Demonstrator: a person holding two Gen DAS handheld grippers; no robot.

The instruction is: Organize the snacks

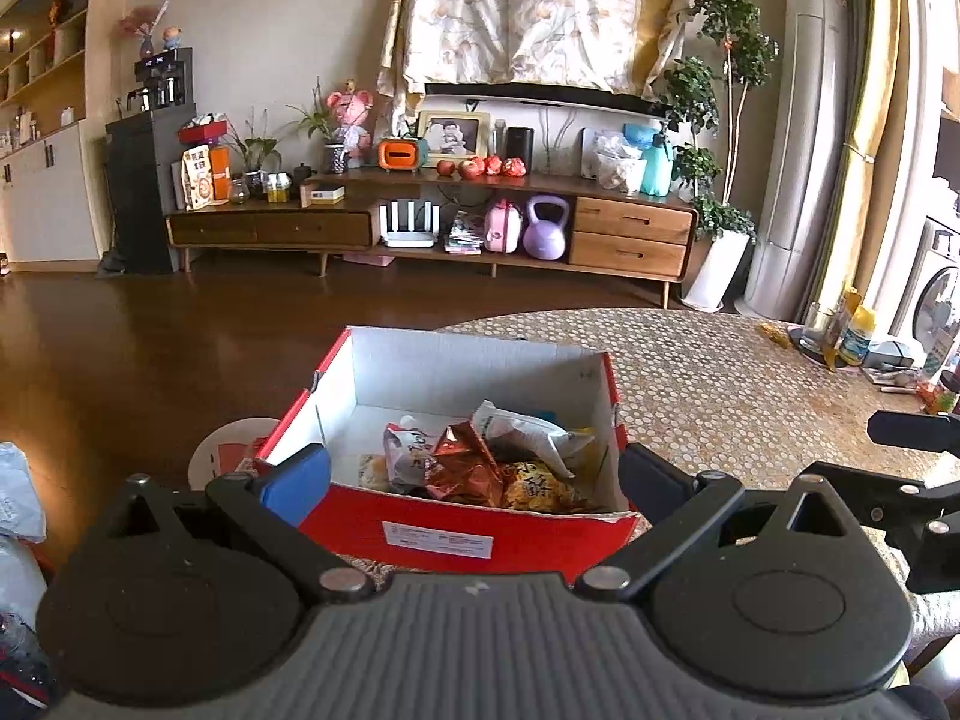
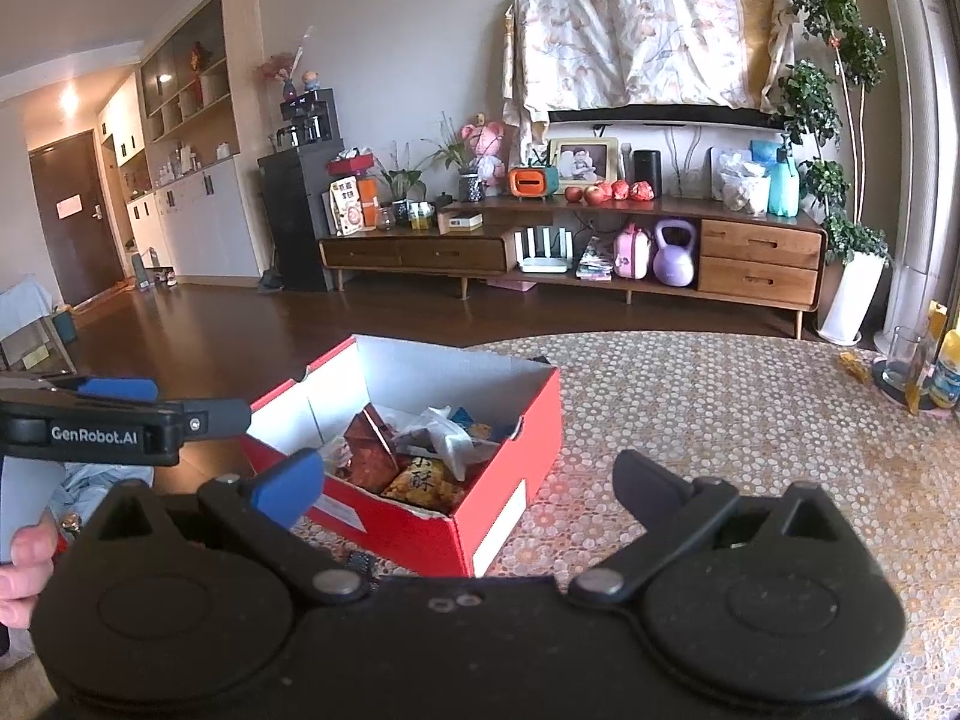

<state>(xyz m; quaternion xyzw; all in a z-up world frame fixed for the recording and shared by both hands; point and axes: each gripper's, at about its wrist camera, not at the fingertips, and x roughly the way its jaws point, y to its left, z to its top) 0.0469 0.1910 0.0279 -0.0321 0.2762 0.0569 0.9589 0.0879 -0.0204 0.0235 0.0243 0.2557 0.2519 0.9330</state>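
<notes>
The snack packets in the red cardboard box lie heaped over one another, so their count and most of their print cannot be made out; the clearest are a copper foil packet, a white pouch lying over it and a yellow bag at the near wall. In the right wrist view the near wall of the box hides the lower part of the heap. The box sits at the left edge of the worktop, which wears a pebble-patterned cover; a glass and bottles stand well apart at the far right edge, partly cut off. A wooden TV cabinet lines the far wall. The left gripper is spread wide and empty, its fingers flanking the box's near end. The right gripper is likewise released, holding nothing, just beside the box's near corner.
</notes>
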